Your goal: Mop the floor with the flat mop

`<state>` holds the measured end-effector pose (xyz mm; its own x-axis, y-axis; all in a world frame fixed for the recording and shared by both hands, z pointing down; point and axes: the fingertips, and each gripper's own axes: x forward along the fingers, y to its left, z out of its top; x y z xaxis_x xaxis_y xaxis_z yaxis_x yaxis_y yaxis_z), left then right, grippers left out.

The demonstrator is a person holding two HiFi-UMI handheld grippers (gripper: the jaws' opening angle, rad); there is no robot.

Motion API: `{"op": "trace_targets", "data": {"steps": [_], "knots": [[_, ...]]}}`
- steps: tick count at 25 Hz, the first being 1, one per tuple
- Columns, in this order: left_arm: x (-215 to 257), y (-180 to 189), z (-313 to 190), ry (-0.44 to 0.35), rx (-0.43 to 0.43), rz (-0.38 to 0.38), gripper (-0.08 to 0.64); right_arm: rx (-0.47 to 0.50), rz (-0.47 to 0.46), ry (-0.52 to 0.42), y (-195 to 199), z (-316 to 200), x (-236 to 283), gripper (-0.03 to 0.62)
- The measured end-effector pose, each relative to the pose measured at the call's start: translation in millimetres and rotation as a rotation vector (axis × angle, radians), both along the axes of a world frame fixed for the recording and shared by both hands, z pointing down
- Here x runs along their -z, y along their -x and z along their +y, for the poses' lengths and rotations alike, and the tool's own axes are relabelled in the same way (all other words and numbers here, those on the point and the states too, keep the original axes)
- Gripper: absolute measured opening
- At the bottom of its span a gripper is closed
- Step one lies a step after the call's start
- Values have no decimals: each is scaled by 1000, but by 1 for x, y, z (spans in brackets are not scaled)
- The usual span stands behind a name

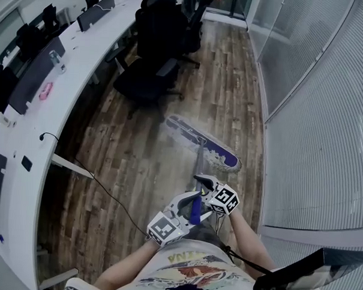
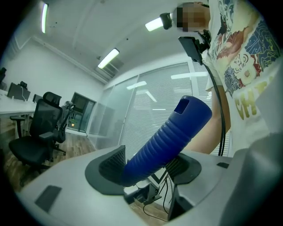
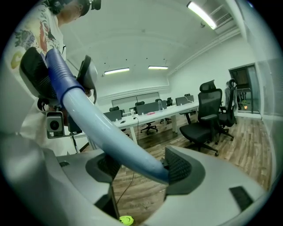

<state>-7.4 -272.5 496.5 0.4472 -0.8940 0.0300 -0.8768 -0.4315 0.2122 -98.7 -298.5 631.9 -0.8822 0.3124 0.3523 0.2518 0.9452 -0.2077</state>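
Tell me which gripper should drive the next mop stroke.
Probably right: the right gripper clamps the pole nearer the mop head; the left gripper only holds the top grip.

Wood-plank floor, dark brown. Long white desk, curving along the left to the far end, bearing monitors. Black office chairs, far centre, beside desk. Blind-covered glass partition, right. Ceiling strip lights, lit.

No whole word can be read. Big yellow letters are printed on the person's shirt, at 3 o'clock in the left gripper view, but they are bent and cut off. Only black-and-white squares, no letters or numbers, are shown on one marker cube and the other marker cube.
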Motion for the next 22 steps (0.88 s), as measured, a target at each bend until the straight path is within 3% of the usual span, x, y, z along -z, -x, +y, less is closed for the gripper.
{"op": "trace_targets", "data": {"steps": [5,9,16,22], "knots": [[3,42,-84,13,25,6,244,2,-20,0,38,-86,3,281],[-4,62,-164,37,0,-58,244,16,-5,-13,59,-165,-2,281],[1,123,-309,0,85,-41,242,-138,-66,-38,114,-316,6,268],[-11,141,-385,37,44,-133,237,-121,-6,-72,139,-392,-5,268]]}}
